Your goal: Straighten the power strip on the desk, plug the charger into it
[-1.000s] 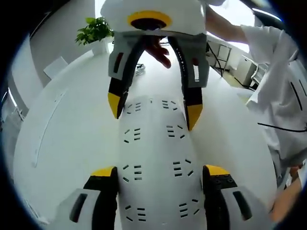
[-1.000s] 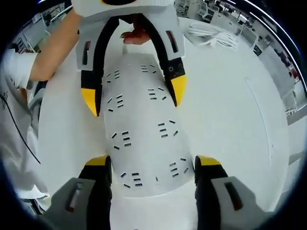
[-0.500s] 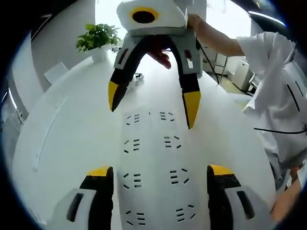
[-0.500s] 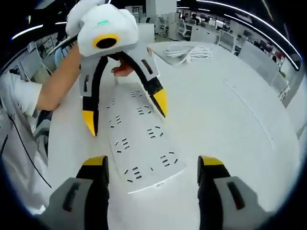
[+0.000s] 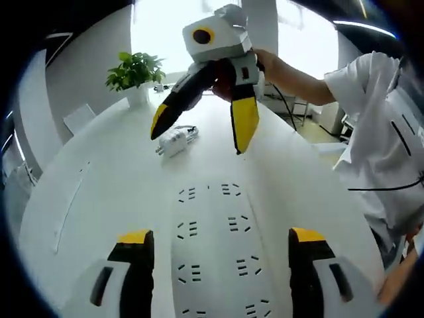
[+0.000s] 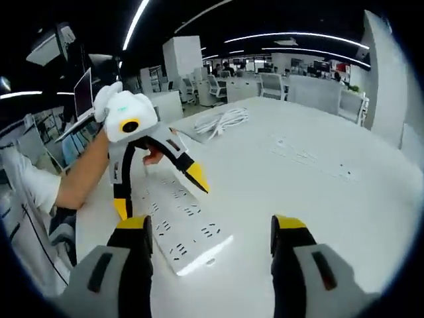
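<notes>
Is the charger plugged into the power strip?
No, the charger lies on the desk beyond the power strip, apart from it.

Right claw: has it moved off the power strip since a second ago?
Yes. In the left gripper view the right claw has lifted off the power strip toward the charger, jaws open.

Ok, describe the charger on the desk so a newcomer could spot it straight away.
In the left gripper view, start at the potted plant at the far end of the white desk. Come nearer along the desk to the small white charger lying beyond the power strip. Unlike the long, flat, slotted strip, it is a compact block with a cable beside it.
</notes>
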### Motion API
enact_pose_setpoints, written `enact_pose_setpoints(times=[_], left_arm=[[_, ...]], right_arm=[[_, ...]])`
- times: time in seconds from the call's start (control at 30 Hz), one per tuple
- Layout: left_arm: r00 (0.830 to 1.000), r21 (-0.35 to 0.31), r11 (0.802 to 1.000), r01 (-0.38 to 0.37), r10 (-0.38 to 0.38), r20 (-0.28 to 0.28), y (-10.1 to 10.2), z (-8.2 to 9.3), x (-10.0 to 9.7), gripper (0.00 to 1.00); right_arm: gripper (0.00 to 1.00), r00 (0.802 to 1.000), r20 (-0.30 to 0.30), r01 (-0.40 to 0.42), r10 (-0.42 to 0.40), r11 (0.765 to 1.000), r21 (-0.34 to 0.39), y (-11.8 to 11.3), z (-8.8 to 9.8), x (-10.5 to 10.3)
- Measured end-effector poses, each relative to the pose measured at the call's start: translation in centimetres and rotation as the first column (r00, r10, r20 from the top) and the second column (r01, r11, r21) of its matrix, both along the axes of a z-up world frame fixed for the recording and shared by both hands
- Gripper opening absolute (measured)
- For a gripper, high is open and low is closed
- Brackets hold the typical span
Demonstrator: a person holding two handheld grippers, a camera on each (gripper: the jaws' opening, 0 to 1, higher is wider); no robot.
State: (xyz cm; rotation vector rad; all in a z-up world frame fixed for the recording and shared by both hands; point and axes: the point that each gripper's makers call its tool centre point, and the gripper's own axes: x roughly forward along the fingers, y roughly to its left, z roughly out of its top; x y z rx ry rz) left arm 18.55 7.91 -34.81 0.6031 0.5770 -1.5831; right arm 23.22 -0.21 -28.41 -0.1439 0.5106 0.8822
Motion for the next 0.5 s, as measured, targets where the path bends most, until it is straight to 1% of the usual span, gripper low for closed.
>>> enact_pose_setpoints(times=[0.07,0.1,0.13,0.2,0.23,0.27,0.3,0.33,0.4,0.5], left_arm=[[1.0,-0.029,1.0,-0.002,0.003,0.01,-0.2,0.5,0.2,0.85],[1.0,-0.049,0.999,-0.005,0.006,0.015,-0.4,0.9,0.3,0.85],[1.0,-0.072,0.997,-0.009,0.011,0.015,-0.6,1.3,0.4,0.85],[1.0,-0.125,0.992,-0.008,0.009,0.007,-1.2,2.1,0.4,0.85],[1.0,-0.15,0.989,-0.009,0.009,0.001,-1.5,2.6,0.4,0.85],[1.0,-0.169,0.986,-0.009,0.009,-0.002,-1.6,2.9,0.4,0.86],[1.0,-0.178,0.984,-0.011,0.011,-0.002,-1.7,3.1,0.5,0.86],[1.0,-0.186,0.982,-0.014,0.014,-0.001,-1.7,3.3,0.5,0.87],[1.0,-0.191,0.981,-0.02,0.021,0.004,-1.8,3.4,0.7,0.87],[1.0,-0.19,0.982,-0.015,0.017,0.011,-1.9,3.3,0.6,0.87]], right_arm=[[0.7,0.997,0.055,0.053,-0.055,0.998,0.032,-1.3,1.2,0.5],[0.7,0.994,0.077,0.075,-0.08,0.995,0.063,-1.9,1.9,0.6],[0.7,0.989,0.09,0.109,-0.12,0.987,0.117,-2.7,2.8,0.6],[0.7,0.979,0.096,0.16,-0.178,0.973,0.168,-4.6,3.5,1.0],[0.7,0.975,0.096,0.179,-0.199,0.967,0.184,-5.3,3.6,1.0],[0.7,0.974,0.093,0.186,-0.206,0.964,0.189,-5.6,3.5,1.0],[0.7,0.969,0.081,0.212,-0.232,0.957,0.197,-6.5,3.2,1.1],[0.7,0.969,0.077,0.216,-0.234,0.957,0.193,-6.9,2.9,1.0],[0.7,0.963,0.071,0.243,-0.261,0.951,0.19,-7.8,2.4,1.1],[0.68,0.959,0.073,0.259,-0.275,0.95,0.177,-8.4,1.8,1.3]])
